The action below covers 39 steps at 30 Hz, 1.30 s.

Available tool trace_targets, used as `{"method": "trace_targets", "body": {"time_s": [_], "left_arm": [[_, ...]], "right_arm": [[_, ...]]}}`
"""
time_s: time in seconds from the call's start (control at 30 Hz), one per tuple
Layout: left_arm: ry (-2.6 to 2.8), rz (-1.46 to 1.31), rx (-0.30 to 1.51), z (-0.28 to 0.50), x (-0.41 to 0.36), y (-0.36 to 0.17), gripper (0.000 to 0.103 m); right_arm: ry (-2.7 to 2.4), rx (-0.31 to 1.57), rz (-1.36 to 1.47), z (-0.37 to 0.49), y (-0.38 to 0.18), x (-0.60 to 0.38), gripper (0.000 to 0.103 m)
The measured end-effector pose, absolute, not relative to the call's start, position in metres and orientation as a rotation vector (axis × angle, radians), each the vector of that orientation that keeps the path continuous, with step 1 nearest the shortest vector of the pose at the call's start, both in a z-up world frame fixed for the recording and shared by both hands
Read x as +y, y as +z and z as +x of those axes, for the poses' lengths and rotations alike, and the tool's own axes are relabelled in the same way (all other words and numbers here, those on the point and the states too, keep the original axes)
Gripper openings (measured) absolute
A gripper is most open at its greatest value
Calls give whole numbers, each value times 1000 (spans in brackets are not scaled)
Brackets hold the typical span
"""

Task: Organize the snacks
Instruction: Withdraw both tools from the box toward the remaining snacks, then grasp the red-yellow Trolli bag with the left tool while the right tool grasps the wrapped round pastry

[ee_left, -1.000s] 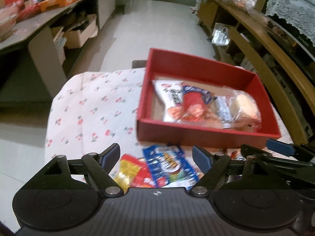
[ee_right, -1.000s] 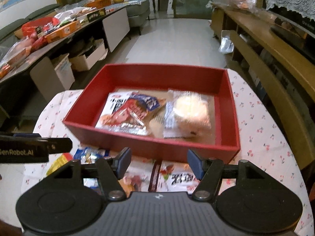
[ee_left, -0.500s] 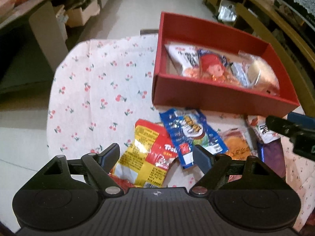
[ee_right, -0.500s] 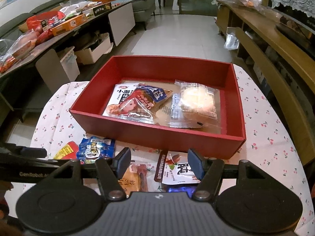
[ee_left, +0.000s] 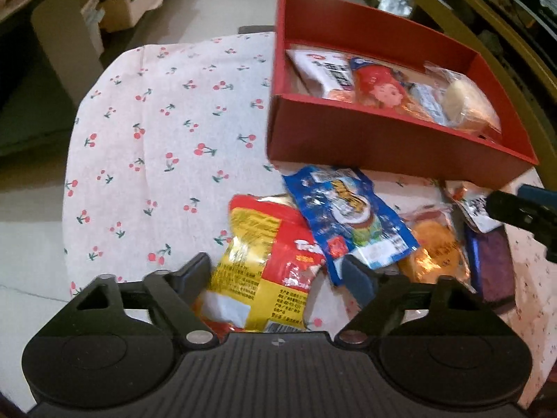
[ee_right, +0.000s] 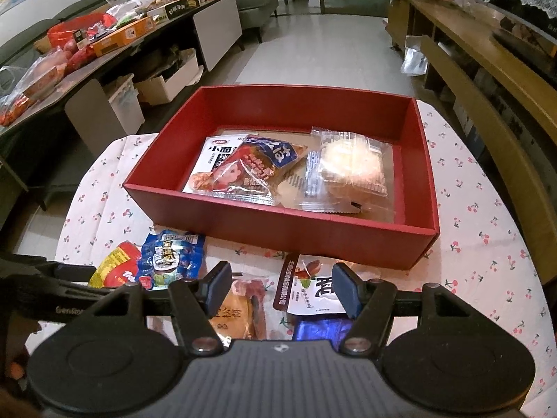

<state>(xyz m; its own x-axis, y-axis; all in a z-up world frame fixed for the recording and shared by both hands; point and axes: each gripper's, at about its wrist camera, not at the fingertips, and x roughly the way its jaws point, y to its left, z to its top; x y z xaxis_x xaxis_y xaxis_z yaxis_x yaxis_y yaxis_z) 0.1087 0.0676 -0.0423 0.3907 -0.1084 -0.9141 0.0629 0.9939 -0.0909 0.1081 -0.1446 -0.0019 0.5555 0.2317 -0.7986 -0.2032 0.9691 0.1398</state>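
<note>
A red box (ee_right: 348, 240) (ee_left: 383, 142) on the cherry-print cloth holds a white packet, a red-and-blue packet (ee_right: 250, 167) and a clear-wrapped cake (ee_right: 351, 163). Loose snacks lie in front of it: a yellow-red bag (ee_left: 264, 264), a blue packet (ee_left: 348, 216), an orange pastry (ee_left: 435, 247), a white-brown packet (ee_right: 310, 285) and a purple-blue packet (ee_right: 320, 327). My left gripper (ee_left: 278, 275) is open, low over the yellow-red bag. My right gripper (ee_right: 282, 289) is open above the white-brown packet and the pastry.
The round table's cloth (ee_left: 156, 132) stretches to the left of the box. A long counter with boxes and bags (ee_right: 104, 41) runs along the left. A wooden shelf unit (ee_right: 487, 69) stands to the right. Tiled floor lies beyond.
Both grippers have drawn back from the box and tilted down over the loose snacks. My left gripper has come closer to the yellow-red bag. Both stay open.
</note>
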Motion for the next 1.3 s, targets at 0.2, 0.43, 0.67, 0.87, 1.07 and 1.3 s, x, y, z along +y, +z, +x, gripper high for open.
{"method": "trace_targets", "body": {"time_s": [0.2, 0.43, 0.67, 0.87, 1.07, 1.3], "left_arm": [[-134, -27, 1194, 95, 62, -41, 64], [-129, -58, 1195, 91, 66, -40, 63], [-116, -36, 1209, 94, 62, -43, 65], [-93, -32, 1208, 97, 65, -47, 70], [-94, -5, 1204, 94, 61, -47, 64], [-106, -5, 1203, 89, 58, -43, 61]], "right_arm": [[283, 968, 24, 106, -6, -138, 71], [332, 1021, -9, 103, -17, -120, 71], [351, 1077, -72, 106, -41, -94, 72], [328, 1087, -135, 112, -59, -83, 70], [336, 1067, -197, 101, -57, -81, 64], [331, 1044, -177, 90, -45, -92, 63]]}}
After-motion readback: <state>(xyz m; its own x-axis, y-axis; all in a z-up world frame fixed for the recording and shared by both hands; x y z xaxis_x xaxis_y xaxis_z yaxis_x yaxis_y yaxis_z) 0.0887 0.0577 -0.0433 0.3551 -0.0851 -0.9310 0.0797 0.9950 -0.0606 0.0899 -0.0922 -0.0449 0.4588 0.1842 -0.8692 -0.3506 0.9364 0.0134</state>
